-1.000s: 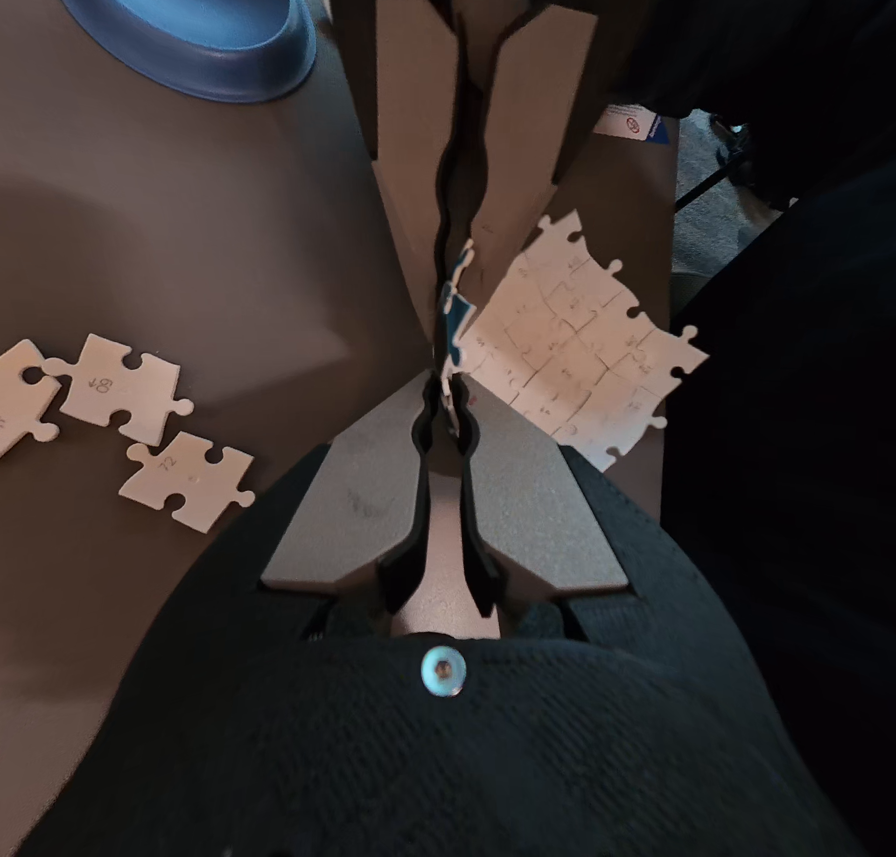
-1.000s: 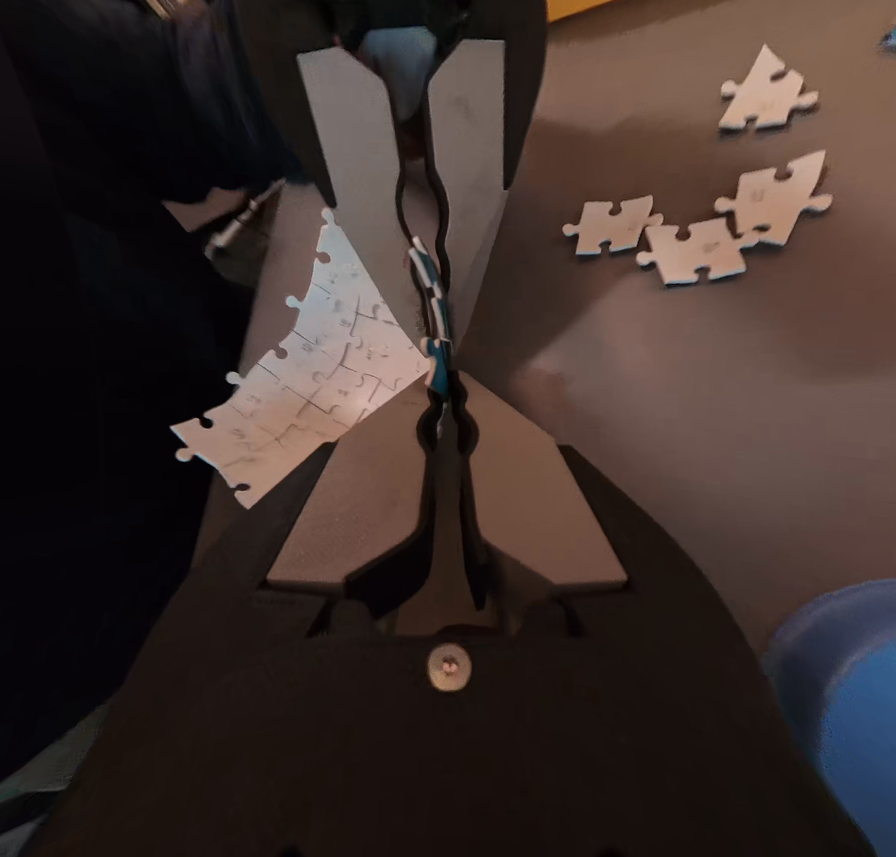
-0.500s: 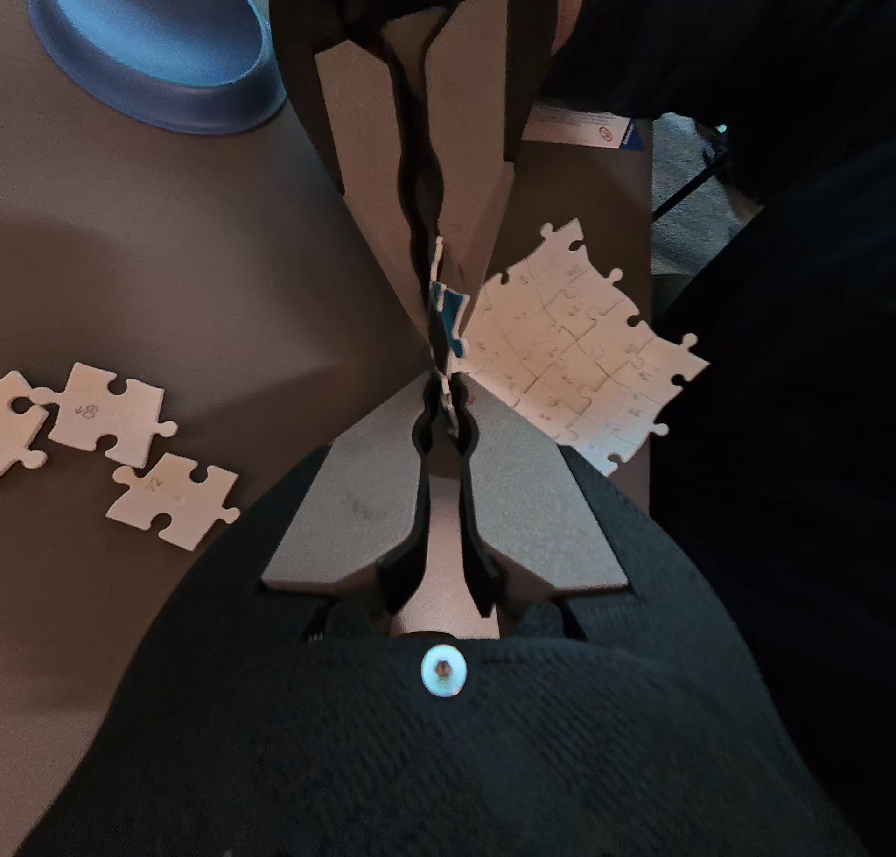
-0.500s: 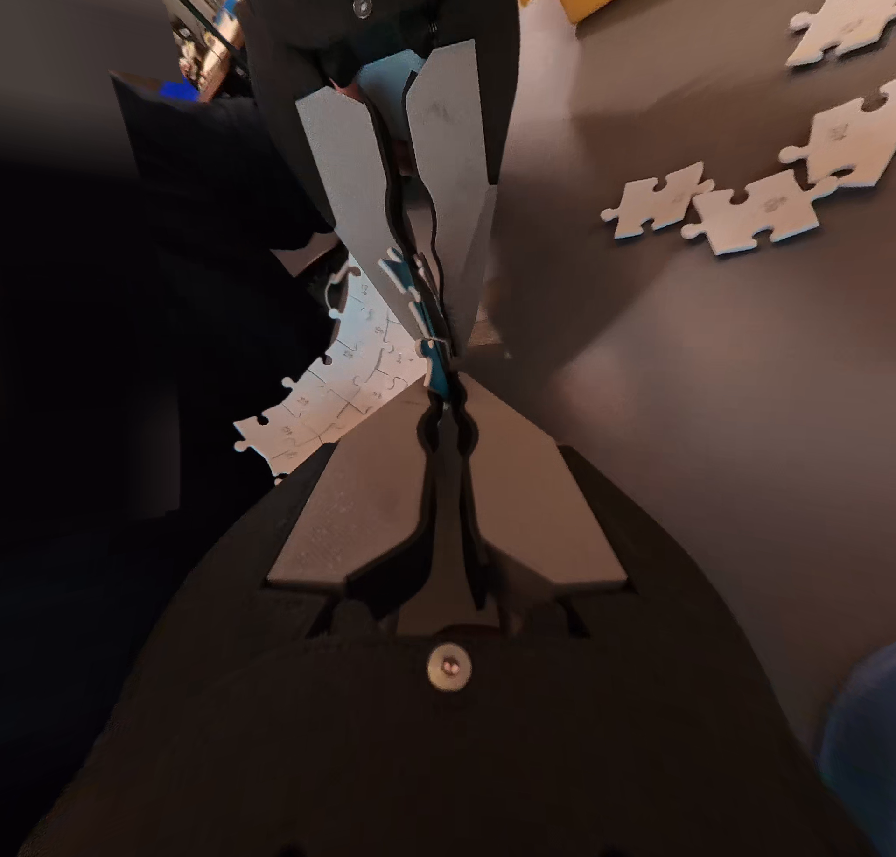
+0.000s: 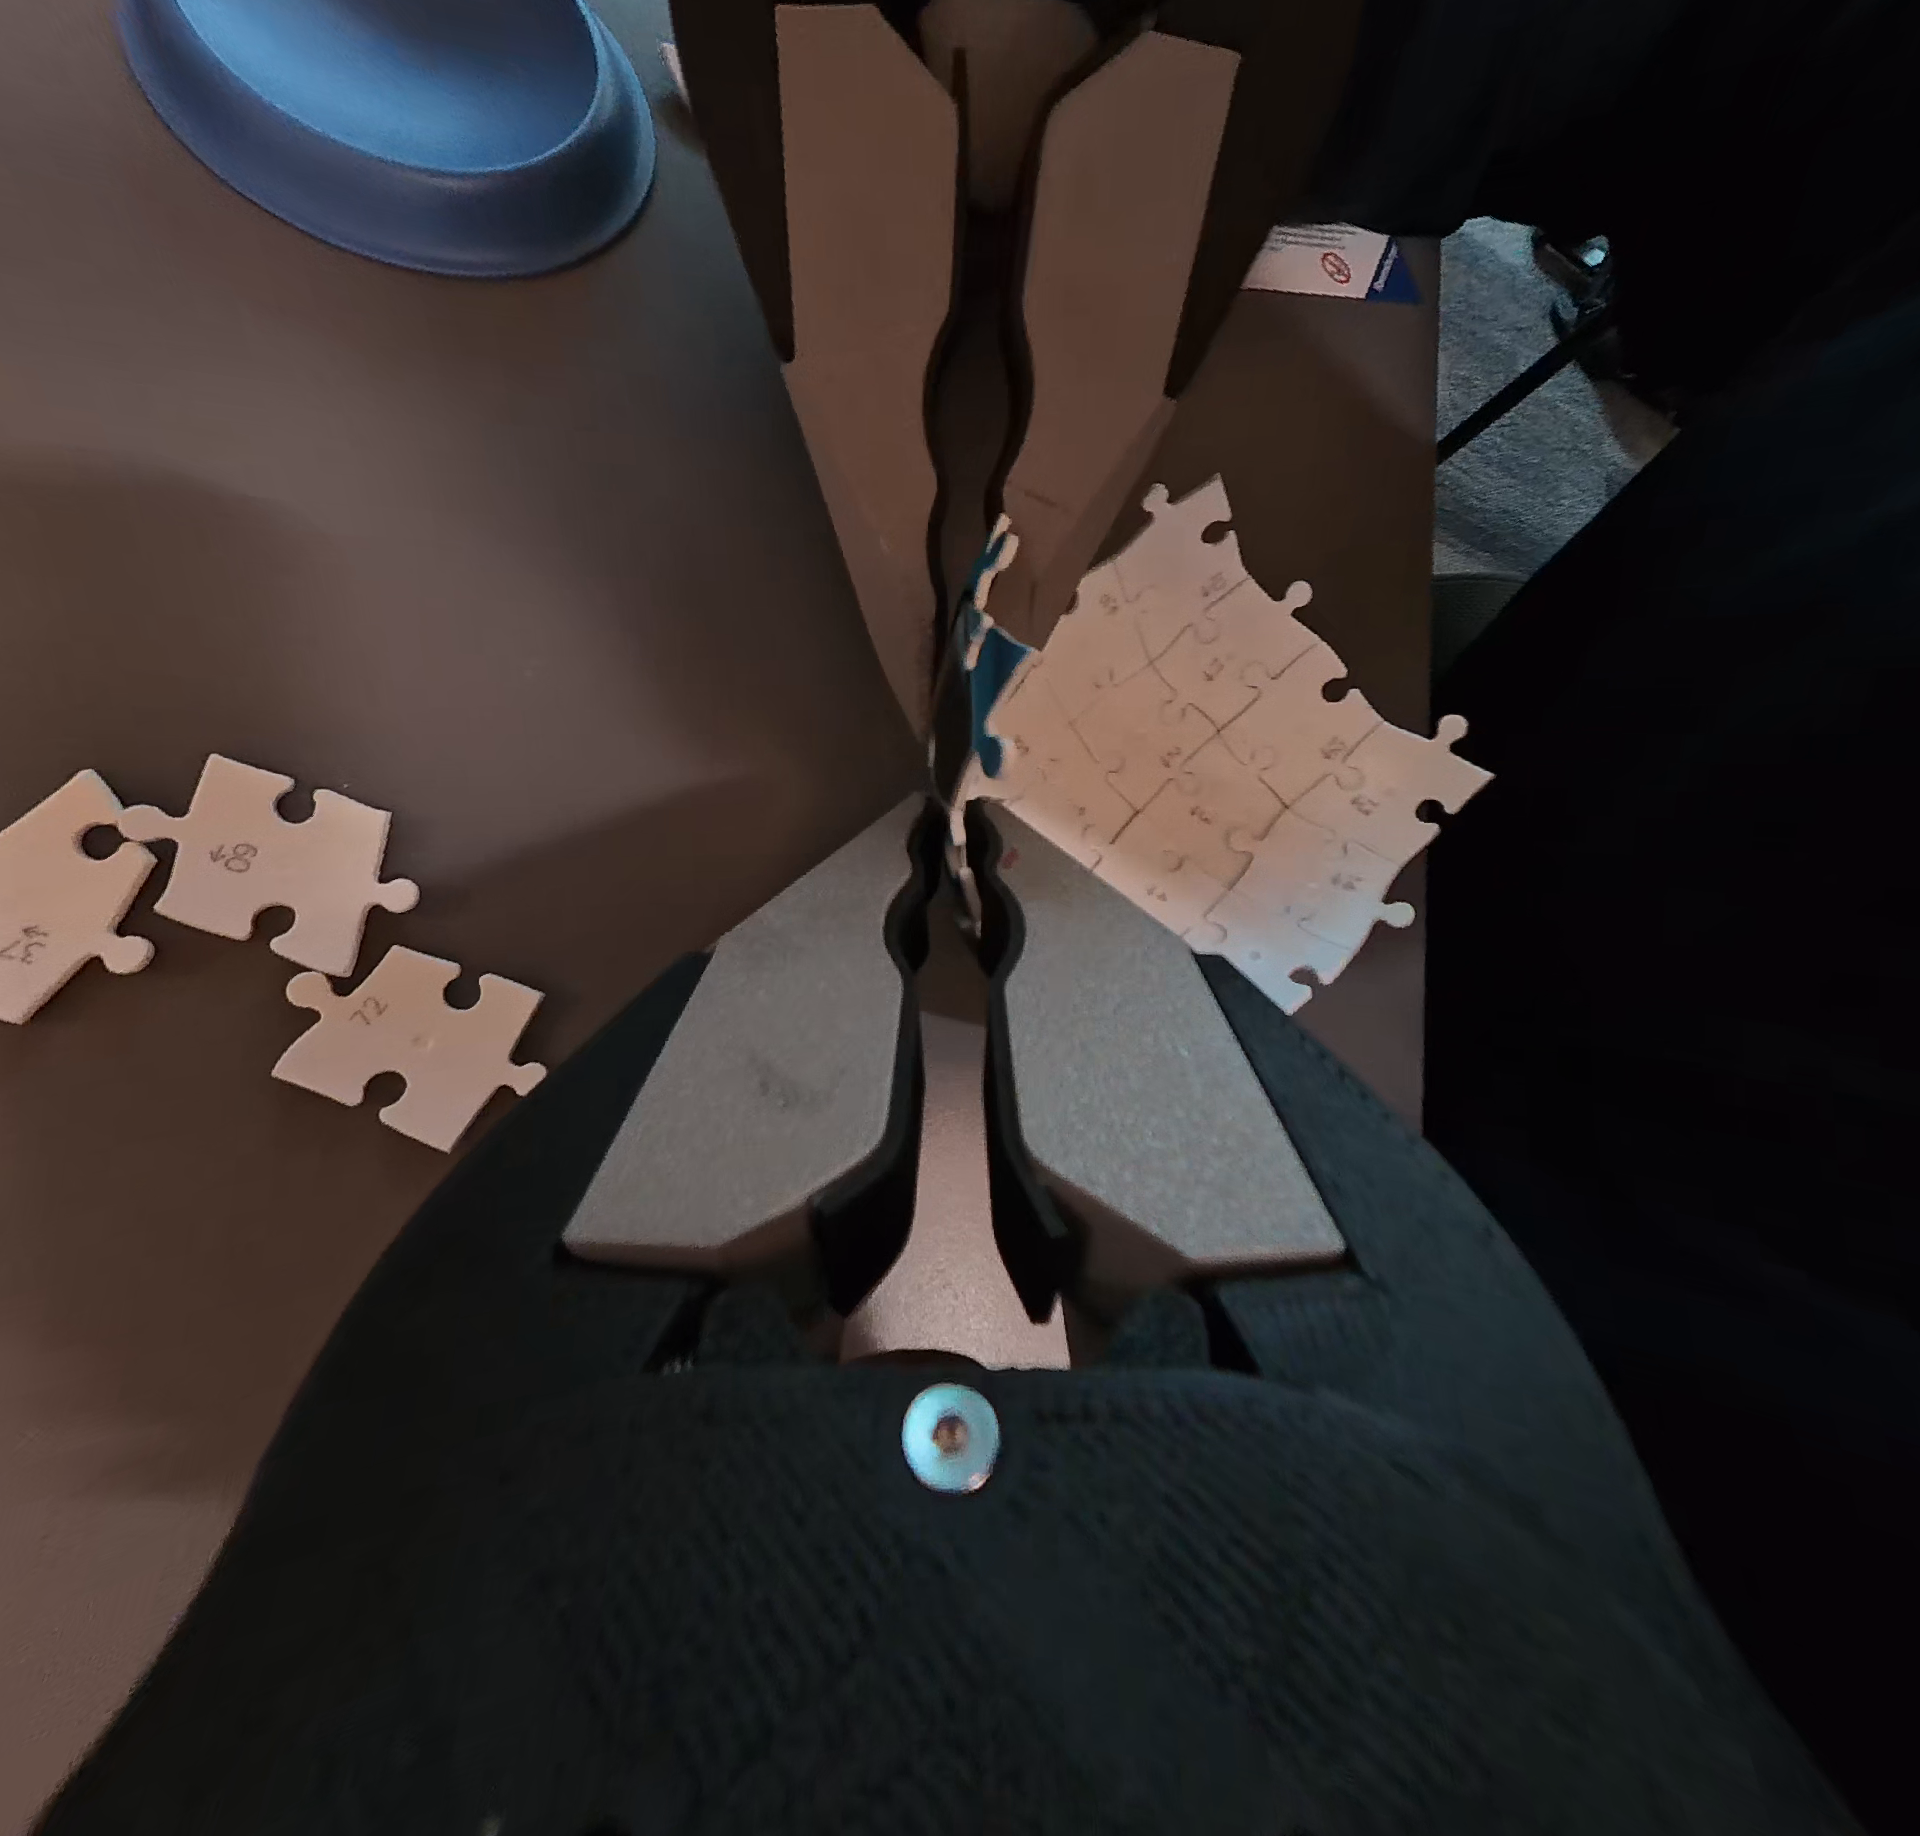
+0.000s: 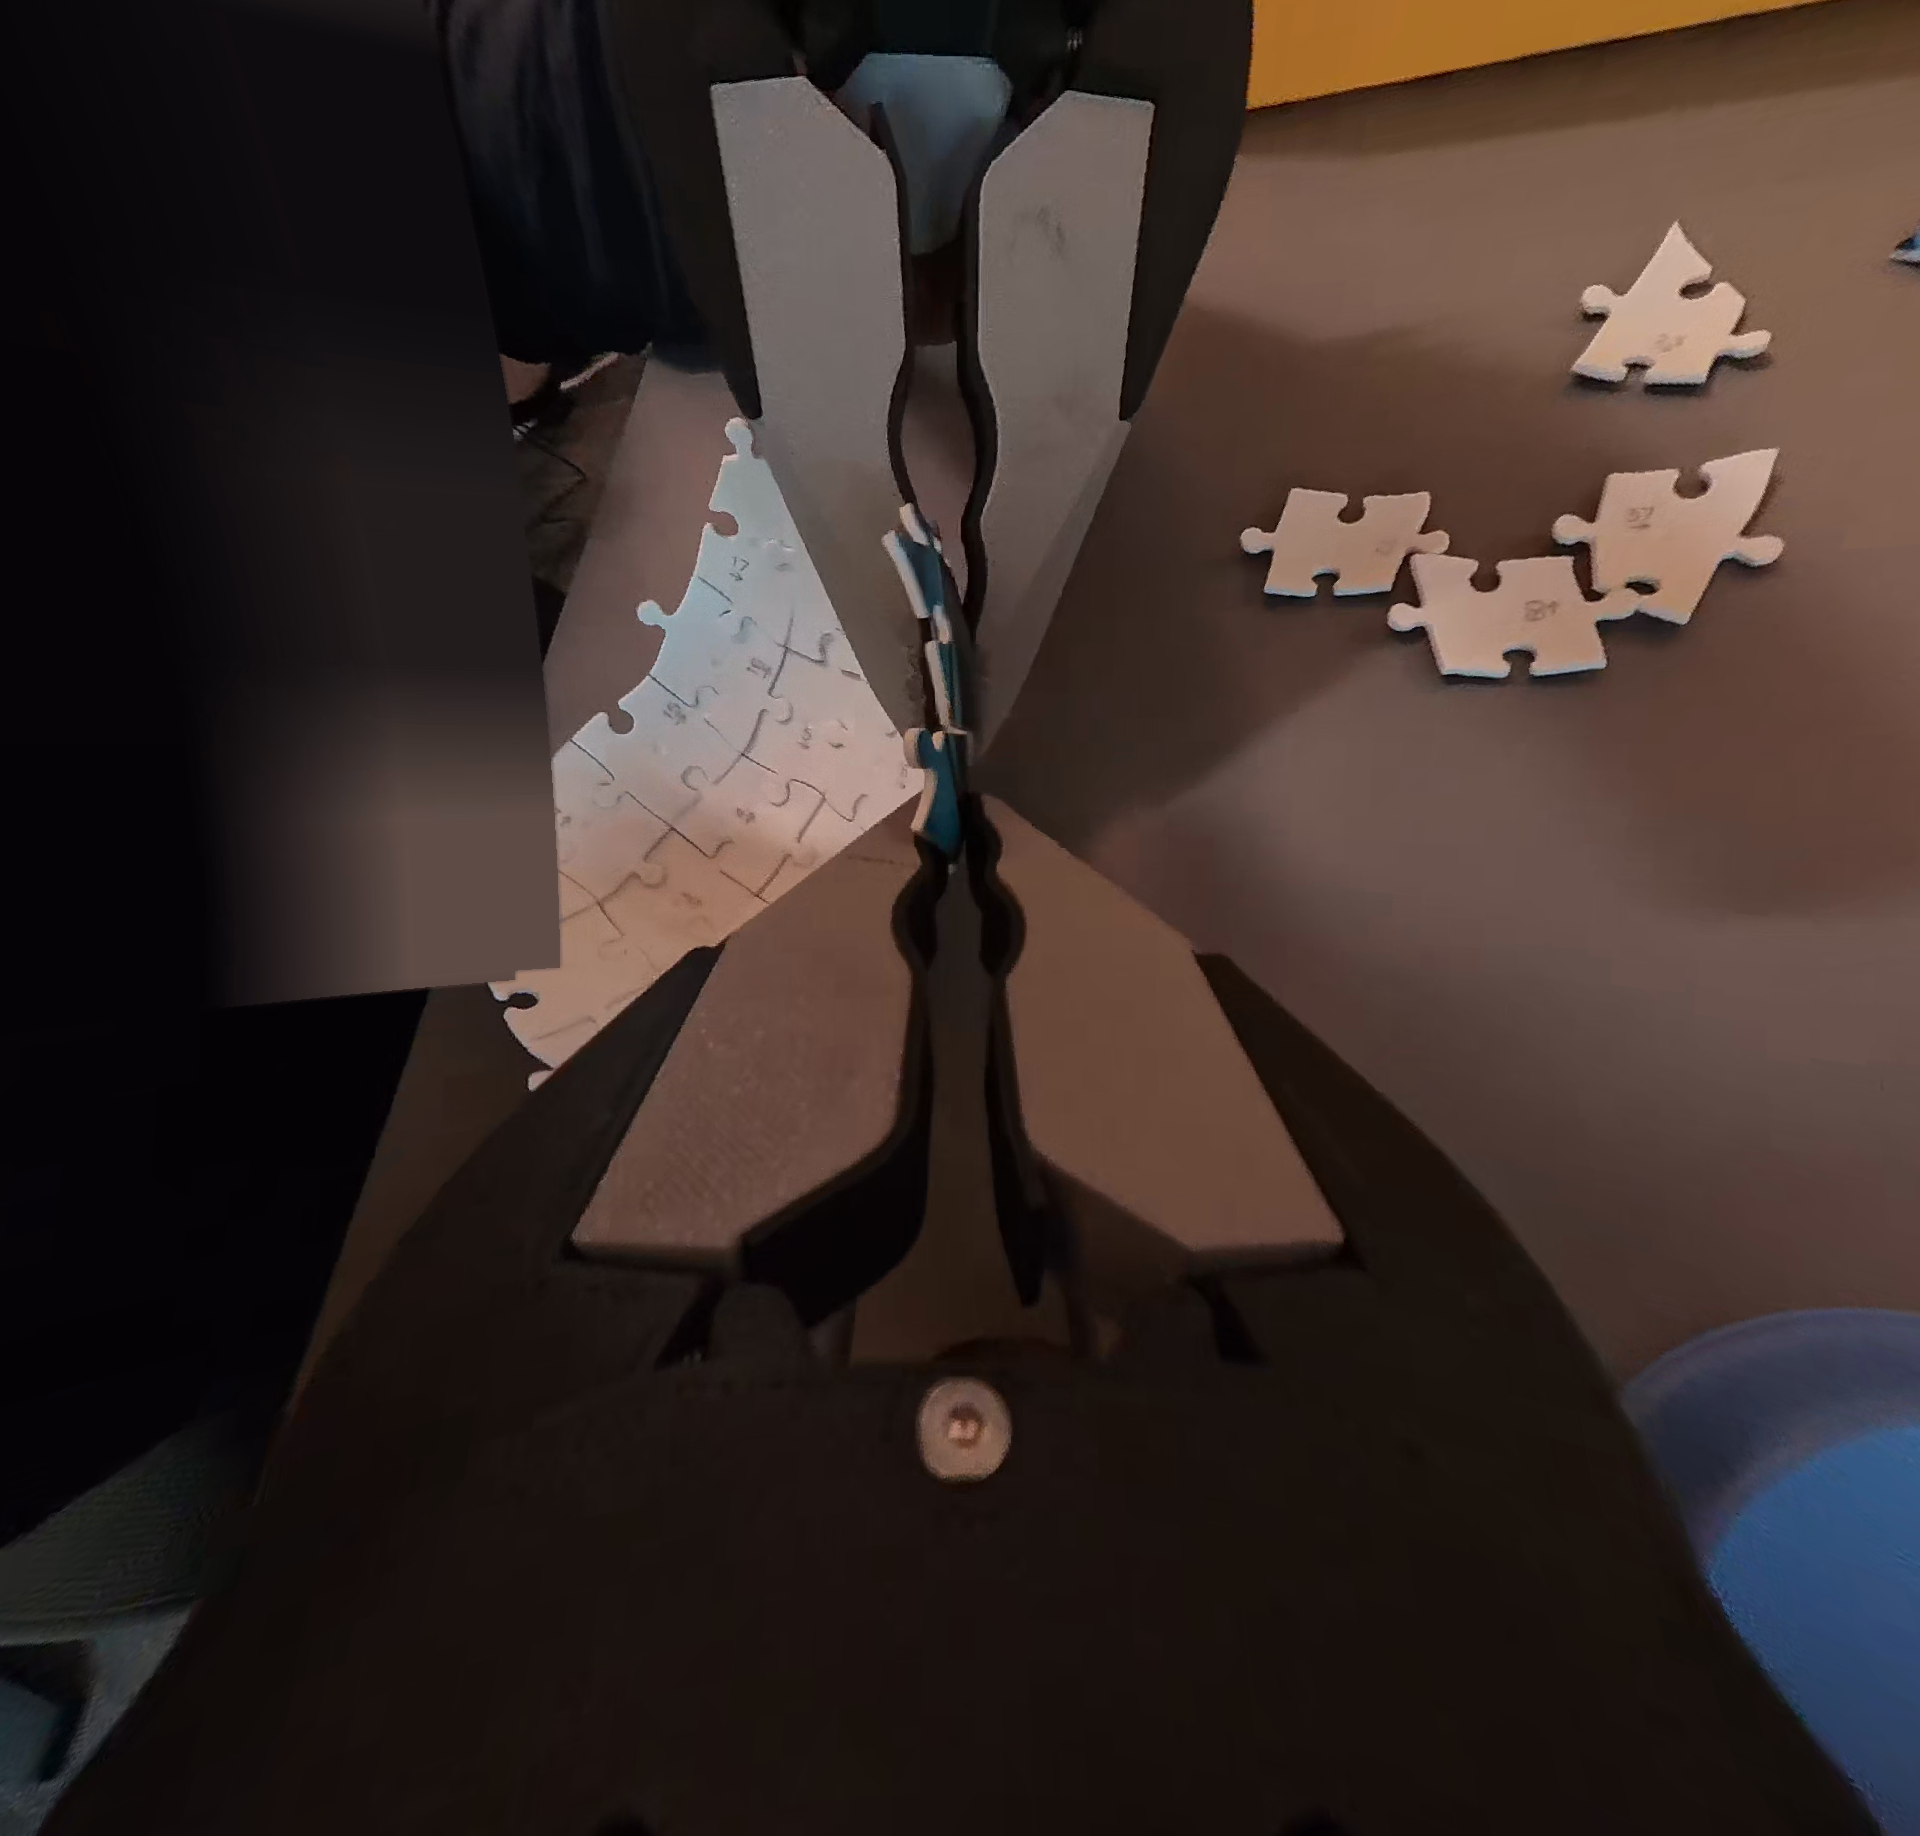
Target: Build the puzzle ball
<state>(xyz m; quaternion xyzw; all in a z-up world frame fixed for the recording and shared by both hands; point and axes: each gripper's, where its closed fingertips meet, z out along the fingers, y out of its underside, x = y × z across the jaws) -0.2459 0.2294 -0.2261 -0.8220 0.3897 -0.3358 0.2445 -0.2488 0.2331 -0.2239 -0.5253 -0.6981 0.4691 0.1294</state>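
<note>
Pinching puzzle section [image 5: 1226, 747], both tools tip-to-tip

The joined puzzle sheet [image 5: 1236, 758] beside the fingertips is white on its back, crossed by dark seam lines, with blue on its face. Loose pieces [image 5: 275, 887] are white. The table [image 5: 520, 539] is grey-brown, the bowl [image 5: 395, 93] blue.

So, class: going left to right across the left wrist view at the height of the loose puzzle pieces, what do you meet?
Loose puzzle pieces → left gripper → assembled puzzle section → dark clothing.
</note>
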